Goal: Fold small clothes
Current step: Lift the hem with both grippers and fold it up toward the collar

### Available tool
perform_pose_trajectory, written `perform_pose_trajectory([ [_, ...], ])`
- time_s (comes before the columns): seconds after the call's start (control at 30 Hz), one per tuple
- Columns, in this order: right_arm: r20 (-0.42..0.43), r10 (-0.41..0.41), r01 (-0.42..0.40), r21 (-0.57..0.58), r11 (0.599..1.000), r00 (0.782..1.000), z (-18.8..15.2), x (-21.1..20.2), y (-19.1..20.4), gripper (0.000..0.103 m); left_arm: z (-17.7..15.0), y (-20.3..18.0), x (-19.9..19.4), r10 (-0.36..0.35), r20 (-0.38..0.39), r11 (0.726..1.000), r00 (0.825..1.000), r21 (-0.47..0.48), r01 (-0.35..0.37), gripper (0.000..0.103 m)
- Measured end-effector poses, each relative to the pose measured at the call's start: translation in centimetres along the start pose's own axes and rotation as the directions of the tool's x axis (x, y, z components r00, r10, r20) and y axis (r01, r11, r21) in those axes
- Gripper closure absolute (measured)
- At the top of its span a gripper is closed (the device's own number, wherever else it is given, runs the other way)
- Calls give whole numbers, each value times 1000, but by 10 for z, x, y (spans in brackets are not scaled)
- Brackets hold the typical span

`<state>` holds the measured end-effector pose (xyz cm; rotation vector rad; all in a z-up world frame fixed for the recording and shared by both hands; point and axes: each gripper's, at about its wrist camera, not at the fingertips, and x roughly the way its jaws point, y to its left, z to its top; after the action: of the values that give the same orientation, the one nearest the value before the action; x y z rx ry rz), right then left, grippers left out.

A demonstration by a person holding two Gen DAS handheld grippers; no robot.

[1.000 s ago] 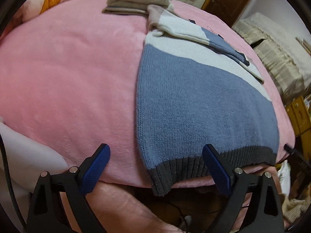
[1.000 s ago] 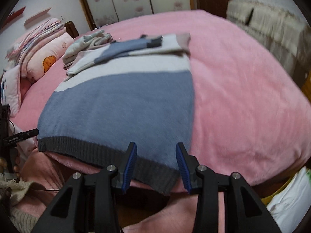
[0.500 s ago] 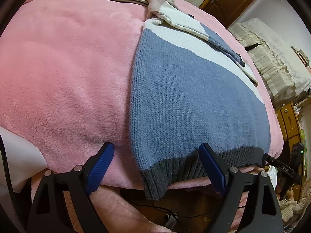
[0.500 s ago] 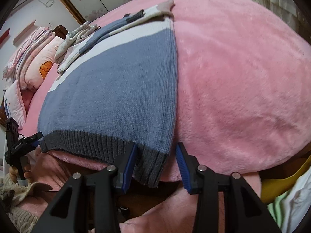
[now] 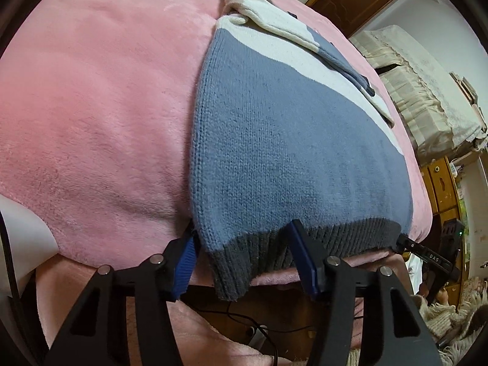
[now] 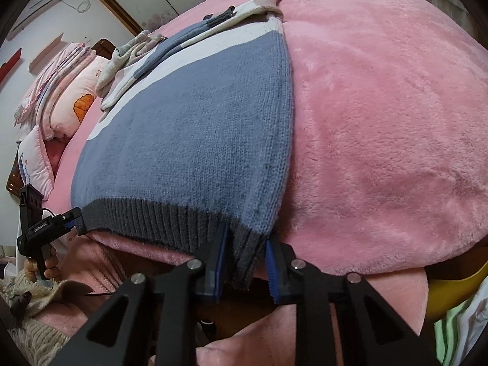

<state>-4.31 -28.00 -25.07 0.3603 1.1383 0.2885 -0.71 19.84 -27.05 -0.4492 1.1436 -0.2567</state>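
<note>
A blue knit sweater (image 5: 289, 152) with a white band and a dark grey ribbed hem lies flat on the pink blanket (image 5: 91, 106), its sleeves (image 5: 305, 36) folded across the top. The hem hangs over the bed's near edge. My left gripper (image 5: 244, 257) straddles the hem's left corner. Its jaws are closing, and the fabric between them is not pinched. In the right wrist view the same sweater (image 6: 189, 140) shows its right hem corner bunched between the pads of my right gripper (image 6: 244, 259), which is still closing. Each gripper appears in the other's view at the far hem corner.
Folded pale clothes (image 6: 131, 52) lie beyond the sweater, with pillows (image 6: 70, 97) at the bed's head. A cloth-covered piece of furniture (image 5: 427, 100) and a wooden cabinet (image 5: 442, 183) stand beside the bed. A hand (image 6: 48, 265) holds the left gripper's handle.
Both grippers have come closer to the hem and narrowed their jaws. The hem's corners now lie between the pads, the right corner squeezed.
</note>
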Motion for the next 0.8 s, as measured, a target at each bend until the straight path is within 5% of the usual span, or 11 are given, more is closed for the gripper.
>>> perform_pose_trajectory([
  [0.17, -6, 11, -11, 10, 1000, 1000, 1, 3, 0, 79, 0, -2, 6, -11, -26, 1000, 1000, -6, 10, 51],
  [0.2, -8, 11, -11, 6, 1000, 1000, 2, 3, 1, 83, 0, -2, 7, -28, -45, 1000, 999, -10, 28, 74],
  [0.27, -18, 28, -28, -2, 1000, 999, 2, 3, 3, 89, -1, -3, 12, -63, -96, 998, 993, -28, 61, 89],
  [0.4, -10, 33, -34, -61, 998, 999, 7, -7, 15, 91, 2, -3, 9, -100, -108, 994, 989, -55, 94, 92],
  [0.6, 81, 141, -134, -82, 988, 987, 23, -48, 18, 92, 13, -8, -16, -246, -60, 966, 967, -100, 240, 92],
  [0.8, 239, 223, -223, -25, 974, 945, 63, -94, 17, 92, 51, -28, -57, -398, 127, 901, 909, -134, 413, 92],
])
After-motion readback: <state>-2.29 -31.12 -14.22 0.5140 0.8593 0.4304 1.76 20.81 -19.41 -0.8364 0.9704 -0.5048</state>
